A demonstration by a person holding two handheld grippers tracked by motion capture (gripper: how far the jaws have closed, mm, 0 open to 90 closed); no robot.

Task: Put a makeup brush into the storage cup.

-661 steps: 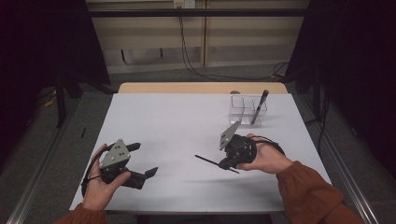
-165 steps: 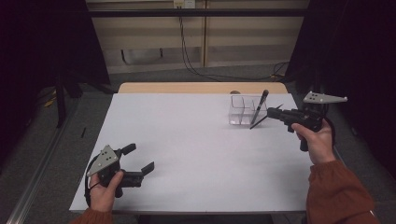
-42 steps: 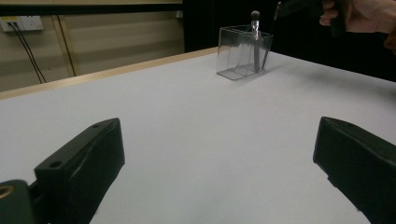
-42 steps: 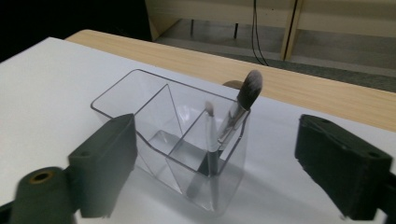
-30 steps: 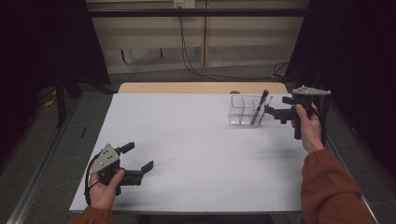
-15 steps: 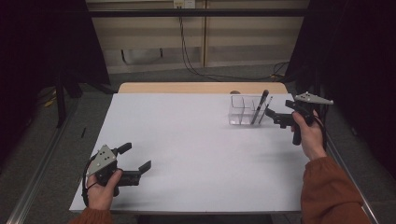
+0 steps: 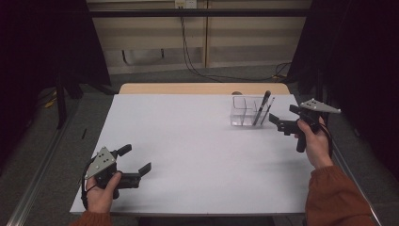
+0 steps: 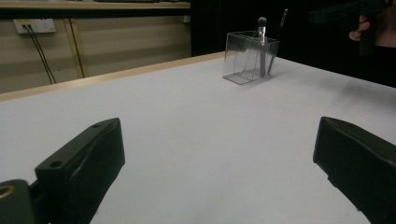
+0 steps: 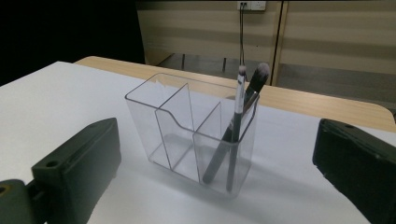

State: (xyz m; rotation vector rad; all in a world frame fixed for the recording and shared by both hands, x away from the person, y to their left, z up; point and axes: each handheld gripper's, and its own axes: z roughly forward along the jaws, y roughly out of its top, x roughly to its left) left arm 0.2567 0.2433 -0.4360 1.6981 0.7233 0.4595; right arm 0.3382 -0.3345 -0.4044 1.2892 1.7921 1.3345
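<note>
Over at the far right of the table [image 7: 197, 155] stands a clear organiser [image 7: 248, 111], split into compartments. Two slim things lean together in its right-end compartment as the high view has it: a dark-handled brush [image 9: 236, 130] with its bristle head up, and a thinner stick [image 9: 237, 116] with a pale tip beside it, both tilted and resting against the rim. The other compartments hold nothing I can see.

The right claw [image 7: 286, 121] is held off the table just to the right of the organiser, jaws pointing at it and spread wide, with nothing between them. From its own camera the organiser sits squarely between the two jaws but a little way off, not touched. The person's right hand [image 7: 314, 141] grips the handle, an orange-brown sleeve [image 7: 336, 197] behind it.

The left claw [image 7: 135, 162] is well apart from all this, low over the near left corner of the table, jaws also wide and empty. Its camera looks across the bare white top to the organiser far off, with the right hand up in the corner.
</note>
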